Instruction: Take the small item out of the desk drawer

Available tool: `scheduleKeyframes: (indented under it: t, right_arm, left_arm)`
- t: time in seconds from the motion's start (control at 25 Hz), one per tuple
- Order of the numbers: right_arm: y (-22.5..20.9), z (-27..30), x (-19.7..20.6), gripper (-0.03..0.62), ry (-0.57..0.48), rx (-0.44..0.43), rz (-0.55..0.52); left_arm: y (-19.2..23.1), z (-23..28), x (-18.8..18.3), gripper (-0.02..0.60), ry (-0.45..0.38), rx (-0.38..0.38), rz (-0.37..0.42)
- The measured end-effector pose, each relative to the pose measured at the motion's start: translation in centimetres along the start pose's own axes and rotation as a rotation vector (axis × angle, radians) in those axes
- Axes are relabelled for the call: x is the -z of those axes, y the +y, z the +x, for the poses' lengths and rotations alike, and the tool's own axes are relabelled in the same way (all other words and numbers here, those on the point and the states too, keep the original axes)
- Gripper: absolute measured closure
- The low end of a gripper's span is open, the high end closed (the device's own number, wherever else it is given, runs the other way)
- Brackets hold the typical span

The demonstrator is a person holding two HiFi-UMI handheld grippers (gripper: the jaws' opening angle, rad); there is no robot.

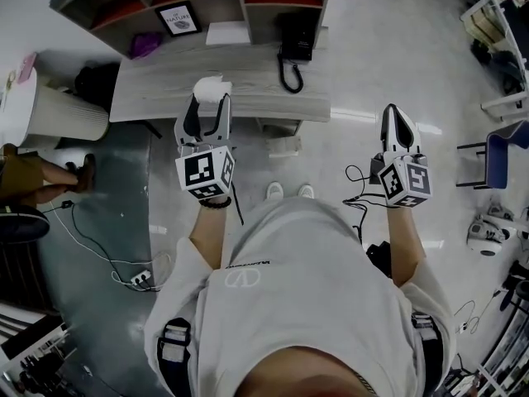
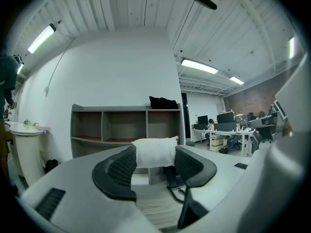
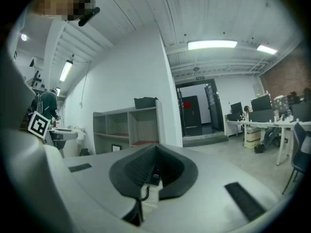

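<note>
By the desk [image 1: 165,85], left hand-held gripper [image 1: 209,100] clamps a white item [image 2: 154,153]; right hand-held gripper [image 1: 393,111] is closed.

Small white soft item [image 2: 154,152]; pinched between left gripper [image 2: 154,155] fingers [image 2: 118,171]; over desk [image 1: 157,85].

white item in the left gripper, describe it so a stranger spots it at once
At the grey desk's front edge, find the left gripper. Clamped between its black pads is a small white item, soft-looking, the only thing either gripper holds.
</note>
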State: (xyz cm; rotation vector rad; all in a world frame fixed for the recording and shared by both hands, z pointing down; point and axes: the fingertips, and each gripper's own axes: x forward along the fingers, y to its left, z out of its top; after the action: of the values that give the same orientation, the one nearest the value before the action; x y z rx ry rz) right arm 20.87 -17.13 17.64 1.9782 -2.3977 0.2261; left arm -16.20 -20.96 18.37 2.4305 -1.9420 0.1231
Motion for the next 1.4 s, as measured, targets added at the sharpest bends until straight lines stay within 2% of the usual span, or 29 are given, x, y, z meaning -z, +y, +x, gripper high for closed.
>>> scheduleKeyframes:
  t: [0.28,0.48,1.4]
  right_arm:
    - [-2.2,-2.3,-2.9,0.594,-0.053,0.057,-0.007]
    - [-3.3,-3.5,-3.3,0.594,-0.056,0.088,0.001]
    - [-4.0,-4.6,-2.6,0.595,-0.047,0.109,-0.004]
  left_arm:
    - [0.1,-1.0,-3.2,0.336,-0.084,0.004,0.004]
    - [-0.2,-1.6,-3.7,0.336,-0.108,0.011,-0.001]
    - [-1.2,-2.3,-3.3,0.336,-0.12,0.022,0.002]
